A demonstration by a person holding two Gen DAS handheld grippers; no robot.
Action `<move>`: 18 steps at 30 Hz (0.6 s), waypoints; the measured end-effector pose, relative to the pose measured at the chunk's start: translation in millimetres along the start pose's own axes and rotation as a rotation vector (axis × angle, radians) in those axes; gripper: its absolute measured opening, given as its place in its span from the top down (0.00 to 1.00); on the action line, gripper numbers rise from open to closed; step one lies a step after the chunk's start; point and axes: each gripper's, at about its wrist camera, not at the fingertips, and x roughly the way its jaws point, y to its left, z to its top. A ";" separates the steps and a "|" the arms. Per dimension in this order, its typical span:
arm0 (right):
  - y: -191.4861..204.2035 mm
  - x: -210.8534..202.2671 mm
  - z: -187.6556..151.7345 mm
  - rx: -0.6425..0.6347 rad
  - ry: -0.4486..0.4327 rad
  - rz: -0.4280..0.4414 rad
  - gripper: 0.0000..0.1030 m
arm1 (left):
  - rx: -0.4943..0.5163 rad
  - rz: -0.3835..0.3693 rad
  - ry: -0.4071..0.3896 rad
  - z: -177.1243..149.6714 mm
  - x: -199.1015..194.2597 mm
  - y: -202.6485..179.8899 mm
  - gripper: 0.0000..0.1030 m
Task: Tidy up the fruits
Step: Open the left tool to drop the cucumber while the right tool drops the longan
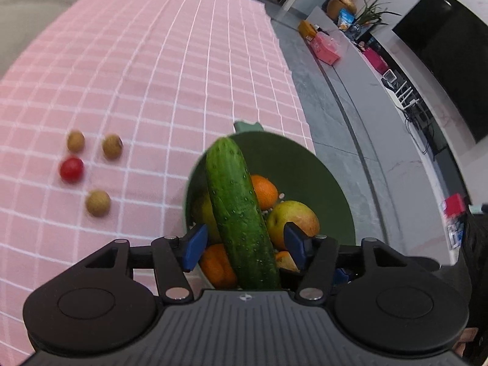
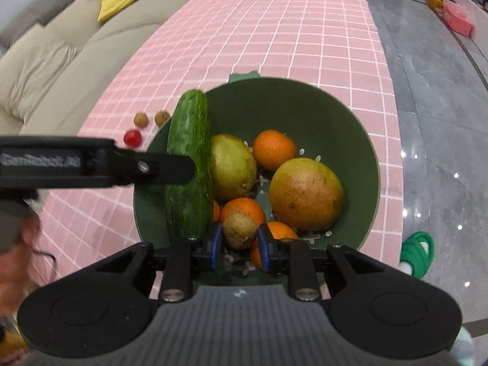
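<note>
A green colander bowl (image 1: 335,183) (image 2: 305,106) on the pink checked tablecloth holds oranges (image 2: 274,149), a yellow-green pear (image 2: 231,167) and a large reddish-green fruit (image 2: 306,192). A cucumber (image 1: 238,201) (image 2: 189,158) stands tilted in the bowl, leaning over its left rim. My left gripper (image 1: 246,247) is open, with the cucumber between its blue pads (image 1: 195,250) and a gap on both sides. Its black finger (image 2: 170,167) shows side-on by the cucumber. Over the bowl, my right gripper (image 2: 239,244) is shut on a small brown fruit (image 2: 239,228).
Three small brown fruits (image 1: 112,145) and a red cherry tomato (image 1: 71,169) lie on the cloth left of the bowl. The table edge and grey floor (image 2: 442,122) are on the right. A beige sofa (image 2: 45,61) lies left, and a person's head (image 2: 15,235) is at lower left.
</note>
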 end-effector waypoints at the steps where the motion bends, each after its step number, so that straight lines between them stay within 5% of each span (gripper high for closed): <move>1: 2.1 1.3 0.3 -0.022 0.017 -0.009 0.79 | 0.016 0.015 -0.009 0.4 -4.4 -1.4 0.33; 14: 20.3 5.0 1.0 -0.123 0.075 -0.127 0.77 | 0.104 0.129 -0.058 1.4 -39.8 -3.7 0.33; 18: 26.4 -5.7 0.5 -0.143 0.052 -0.174 0.60 | 0.112 0.129 -0.078 1.6 -49.6 -0.2 0.32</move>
